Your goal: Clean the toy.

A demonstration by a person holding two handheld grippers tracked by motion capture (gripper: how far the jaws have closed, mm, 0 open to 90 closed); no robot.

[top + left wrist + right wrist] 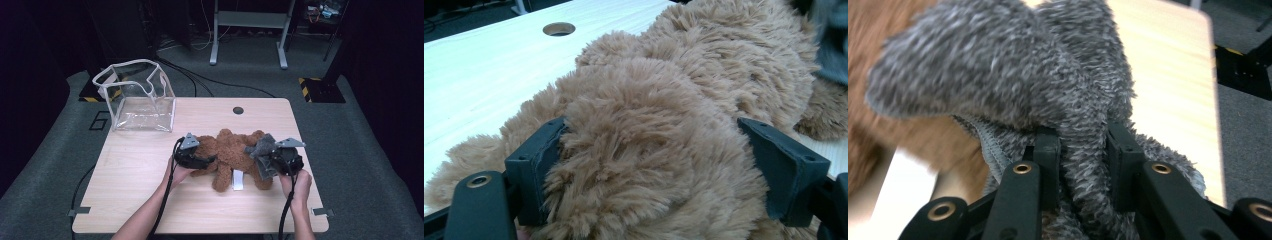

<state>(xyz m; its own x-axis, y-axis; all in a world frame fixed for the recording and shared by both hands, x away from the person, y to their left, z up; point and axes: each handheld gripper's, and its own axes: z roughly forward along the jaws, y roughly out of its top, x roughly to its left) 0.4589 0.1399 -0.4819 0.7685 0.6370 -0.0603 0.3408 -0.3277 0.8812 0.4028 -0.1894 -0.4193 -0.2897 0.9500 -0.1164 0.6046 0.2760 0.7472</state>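
A brown plush bear (pixel 235 150) lies on the wooden table (pixel 135 175), with a white label (pixel 238 180) at its near side. My left gripper (pixel 206 160) comes in from the bear's left. In the left gripper view its jaws stand wide, and the left gripper (pixel 656 142) presses both pads into a thick furry limb of the bear (pixel 649 100). At the bear's right end, my right gripper (pixel 268 160) holds a grey fuzzy cloth (pixel 264 147). In the right gripper view the right gripper (pixel 1083 137) pinches a fold of the grey cloth (pixel 998 65), which flops up and over, hiding part of the bear.
A clear plastic bag (pixel 140 97) with a white rim stands open at the table's back left corner. A round cable hole (pixel 238 110) sits near the far edge. Beyond the table, a grey desk frame (pixel 250 30) stands on the carpet.
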